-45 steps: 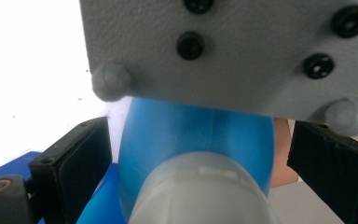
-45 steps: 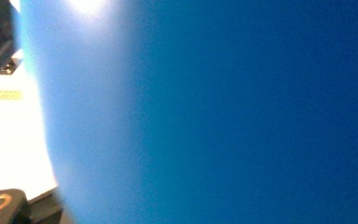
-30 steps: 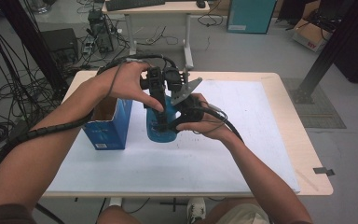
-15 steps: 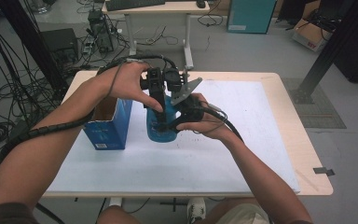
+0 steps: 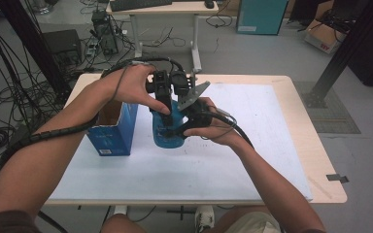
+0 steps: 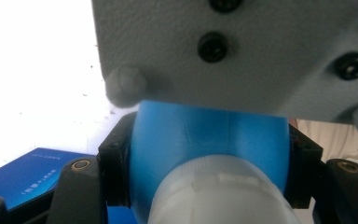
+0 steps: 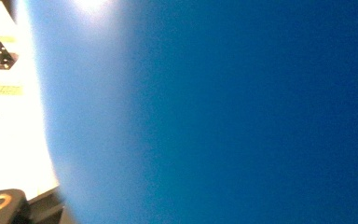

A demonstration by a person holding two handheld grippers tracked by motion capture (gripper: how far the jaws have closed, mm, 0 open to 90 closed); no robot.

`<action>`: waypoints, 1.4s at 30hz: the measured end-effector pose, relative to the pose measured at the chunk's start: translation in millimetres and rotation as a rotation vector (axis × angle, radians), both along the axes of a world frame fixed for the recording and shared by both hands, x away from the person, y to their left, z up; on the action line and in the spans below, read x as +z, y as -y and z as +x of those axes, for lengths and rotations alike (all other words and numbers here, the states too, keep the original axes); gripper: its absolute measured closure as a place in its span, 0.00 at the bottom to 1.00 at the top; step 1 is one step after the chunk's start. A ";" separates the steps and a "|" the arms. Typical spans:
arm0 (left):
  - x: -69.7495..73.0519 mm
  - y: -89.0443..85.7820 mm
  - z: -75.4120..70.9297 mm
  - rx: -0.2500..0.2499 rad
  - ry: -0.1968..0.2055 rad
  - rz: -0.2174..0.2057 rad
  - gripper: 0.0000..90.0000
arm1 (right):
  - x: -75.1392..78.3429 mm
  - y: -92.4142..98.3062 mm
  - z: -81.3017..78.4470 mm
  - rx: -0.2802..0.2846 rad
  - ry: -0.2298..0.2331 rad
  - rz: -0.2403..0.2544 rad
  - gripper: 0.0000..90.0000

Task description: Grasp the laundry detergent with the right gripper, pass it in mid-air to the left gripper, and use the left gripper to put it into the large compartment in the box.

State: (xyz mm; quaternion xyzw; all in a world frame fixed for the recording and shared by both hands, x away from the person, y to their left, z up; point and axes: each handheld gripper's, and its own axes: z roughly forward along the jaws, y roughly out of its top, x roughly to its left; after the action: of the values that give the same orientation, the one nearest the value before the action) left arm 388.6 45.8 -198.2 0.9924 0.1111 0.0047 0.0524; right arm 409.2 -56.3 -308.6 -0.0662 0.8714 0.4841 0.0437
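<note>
White table mat [image 5: 272, 145] in a cable-strewn lab. Blue bottle [image 5: 167, 133] stands upright beside the blue box [image 5: 111, 136]. Right gripper [image 5: 187, 127] clamps its body; left gripper [image 5: 164, 104] has just been closing, jaws now around the white cap [image 6: 219, 196]. Grasping appears complete; uncapping likely remains.

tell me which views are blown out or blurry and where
High view: even room light, sharp, no glare on the bottle or box. Left gripper view: the table at upper left is blown out white, and the bottle's white cap is soft from closeness. Right gripper view: the bottle is a blue blur, with glare near the top left.
</note>
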 end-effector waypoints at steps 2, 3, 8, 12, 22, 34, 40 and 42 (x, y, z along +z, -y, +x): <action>0.3 -0.4 -0.3 0.004 0.001 0.014 0.41 | -0.3 -0.4 -0.2 -0.001 0.004 0.000 0.48; 0.6 -0.4 0.6 -0.008 0.010 0.016 0.41 | -0.3 -0.2 -0.1 -0.001 0.004 0.000 0.48; -1.3 0.1 -0.3 0.001 0.015 -0.007 0.41 | -0.7 0.2 0.7 -0.001 0.006 0.001 0.48; -0.5 0.2 0.8 -0.003 0.017 0.003 0.41 | -1.1 0.3 1.0 -0.001 0.002 0.004 0.48; -3.0 0.4 2.4 -0.005 0.033 0.002 0.41 | -2.2 0.2 2.8 -0.002 0.003 0.002 0.48; 0.2 1.8 5.1 -0.006 0.023 -0.008 0.41 | -1.2 2.7 5.0 -0.011 -0.001 0.014 0.48; -1.8 2.5 3.1 -0.002 0.030 -0.013 0.41 | -1.0 2.5 4.0 -0.008 0.001 0.010 0.48; -0.9 2.1 3.4 -0.008 0.017 -0.008 0.41 | -1.2 2.3 3.9 -0.007 0.002 0.008 0.48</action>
State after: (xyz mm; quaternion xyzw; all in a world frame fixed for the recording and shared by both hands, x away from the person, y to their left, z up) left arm 392.0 43.7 -199.1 0.9925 0.1068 0.0127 0.0573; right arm 413.1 -58.6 -309.8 -0.0635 0.8696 0.4874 0.0468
